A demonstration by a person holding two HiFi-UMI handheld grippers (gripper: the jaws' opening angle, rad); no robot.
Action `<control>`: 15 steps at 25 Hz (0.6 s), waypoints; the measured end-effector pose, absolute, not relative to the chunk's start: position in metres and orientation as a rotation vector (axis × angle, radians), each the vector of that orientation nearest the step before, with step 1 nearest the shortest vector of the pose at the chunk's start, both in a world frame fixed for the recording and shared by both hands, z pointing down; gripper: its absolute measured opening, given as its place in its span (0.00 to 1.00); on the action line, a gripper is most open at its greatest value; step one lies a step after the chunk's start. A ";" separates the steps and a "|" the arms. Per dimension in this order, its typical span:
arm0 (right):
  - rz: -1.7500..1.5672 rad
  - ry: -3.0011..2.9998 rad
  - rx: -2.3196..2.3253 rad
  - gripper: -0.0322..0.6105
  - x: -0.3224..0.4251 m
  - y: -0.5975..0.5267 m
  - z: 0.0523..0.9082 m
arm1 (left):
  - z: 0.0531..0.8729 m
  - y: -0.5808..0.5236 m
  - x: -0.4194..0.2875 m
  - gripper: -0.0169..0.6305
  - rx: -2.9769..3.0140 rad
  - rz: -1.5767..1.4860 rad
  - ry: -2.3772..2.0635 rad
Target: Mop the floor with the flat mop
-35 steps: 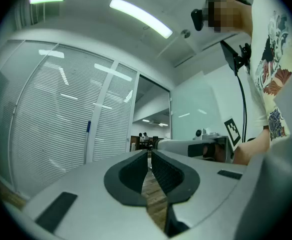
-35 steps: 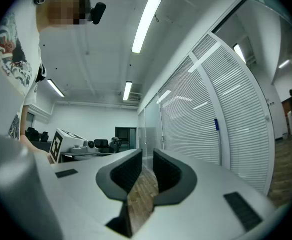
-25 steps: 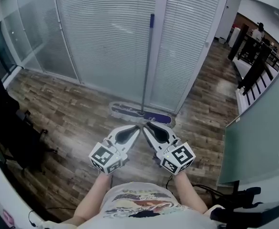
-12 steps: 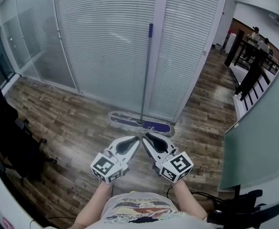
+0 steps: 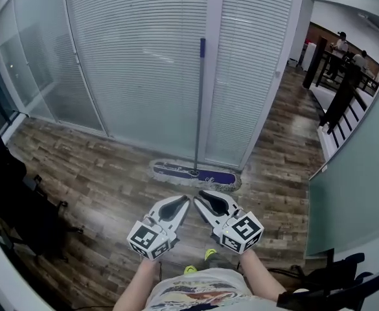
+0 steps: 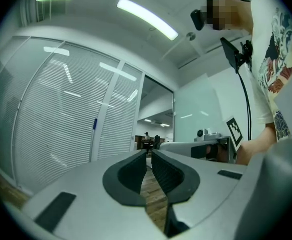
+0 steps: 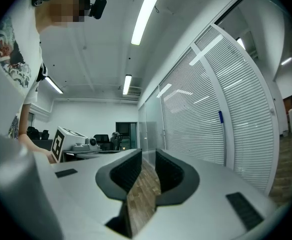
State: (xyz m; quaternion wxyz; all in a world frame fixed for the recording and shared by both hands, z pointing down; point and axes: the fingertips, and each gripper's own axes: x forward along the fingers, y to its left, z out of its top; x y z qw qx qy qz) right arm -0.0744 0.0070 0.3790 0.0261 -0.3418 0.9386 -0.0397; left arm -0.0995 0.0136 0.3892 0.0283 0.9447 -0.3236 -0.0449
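Note:
The flat mop stands upright against the white frame of the blinds-covered glass wall; its grey handle [image 5: 198, 109] has a blue tip, and its purple-and-grey head [image 5: 194, 173] lies flat on the wooden floor. My left gripper [image 5: 186, 201] and right gripper [image 5: 199, 199] hover side by side just short of the mop head, tips angled toward each other, both shut and empty. The left gripper view shows the shut left gripper [image 6: 149, 153] and the mop handle [image 6: 93, 134] far off. Past the right gripper [image 7: 148, 153], the right gripper view has the handle [image 7: 224, 139] at right.
A dark office chair [image 5: 11, 199] stands at the left. A frosted glass partition [image 5: 354, 186] rises at the right, with a black stand [image 5: 332, 284] at its foot. A black railing [image 5: 344, 86] and people lie beyond the open passage at the far right.
Both grippers have drawn back from the mop head toward my body and slightly down. The mop has not moved. My shoes now show below the grippers.

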 end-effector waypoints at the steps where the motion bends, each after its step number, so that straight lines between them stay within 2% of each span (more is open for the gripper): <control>1: -0.126 2.905 -1.055 0.17 -0.075 0.005 0.381 | 0.392 0.011 -0.101 0.05 2.907 -0.136 -1.005; 15: -0.099 2.930 -1.081 0.17 -0.076 -0.113 0.393 | 0.405 -0.100 -0.112 0.05 2.864 -0.061 -1.082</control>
